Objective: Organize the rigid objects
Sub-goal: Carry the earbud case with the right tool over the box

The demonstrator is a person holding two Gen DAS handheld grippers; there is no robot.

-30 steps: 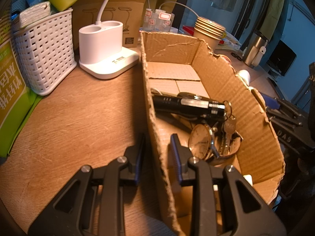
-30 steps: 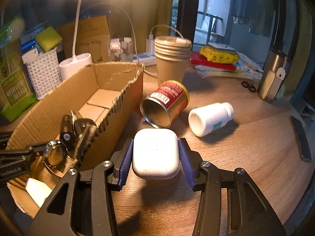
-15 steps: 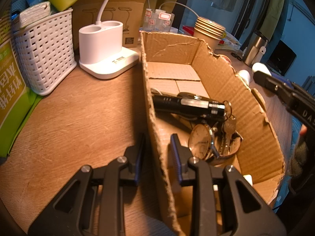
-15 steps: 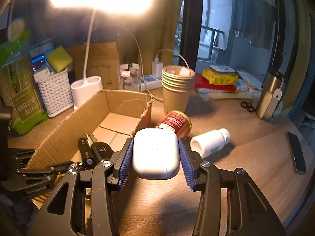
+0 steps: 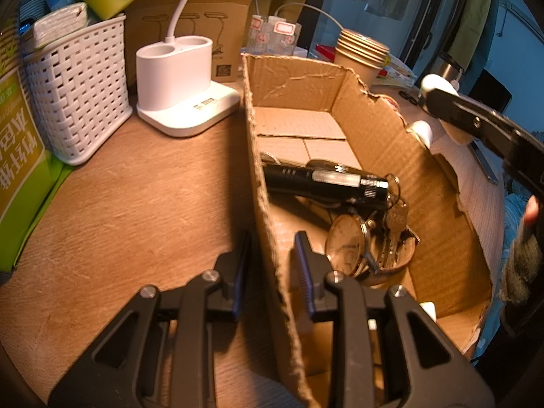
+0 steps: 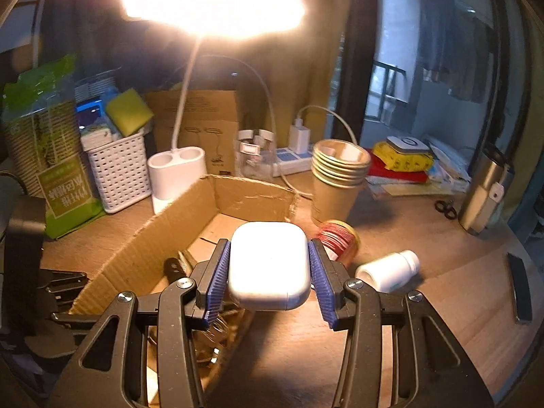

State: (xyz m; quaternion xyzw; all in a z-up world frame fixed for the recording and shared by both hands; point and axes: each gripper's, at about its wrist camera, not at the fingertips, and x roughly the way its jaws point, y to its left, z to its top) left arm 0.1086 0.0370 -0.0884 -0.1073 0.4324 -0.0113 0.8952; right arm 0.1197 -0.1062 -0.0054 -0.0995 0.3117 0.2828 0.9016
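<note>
My left gripper (image 5: 270, 251) is shut on the near left wall of the torn cardboard box (image 5: 272, 224), one finger inside and one outside. The box holds a black flashlight (image 5: 326, 182), a wristwatch (image 5: 348, 243) and keys (image 5: 396, 219). My right gripper (image 6: 268, 268) is shut on a white earbud case (image 6: 268, 265) and holds it in the air above the box's right wall (image 6: 142, 248). In the left wrist view the right gripper (image 5: 426, 93) shows at the upper right, above the box's right wall. A red tin can (image 6: 340, 238) and a white pill bottle (image 6: 387, 270) lie on the table right of the box.
A white desk lamp base (image 5: 185, 98), a white woven basket (image 5: 76, 85) and a green package (image 5: 20, 163) stand left of the box. A stack of paper cups (image 6: 336, 176), a steel tumbler (image 6: 484, 197), scissors (image 6: 445, 209) and a dark flat object (image 6: 520, 285) are to the right.
My right gripper has lifted the earbud case up from the table and carried it left, over the box's right wall. My left gripper has stayed clamped on the box wall.
</note>
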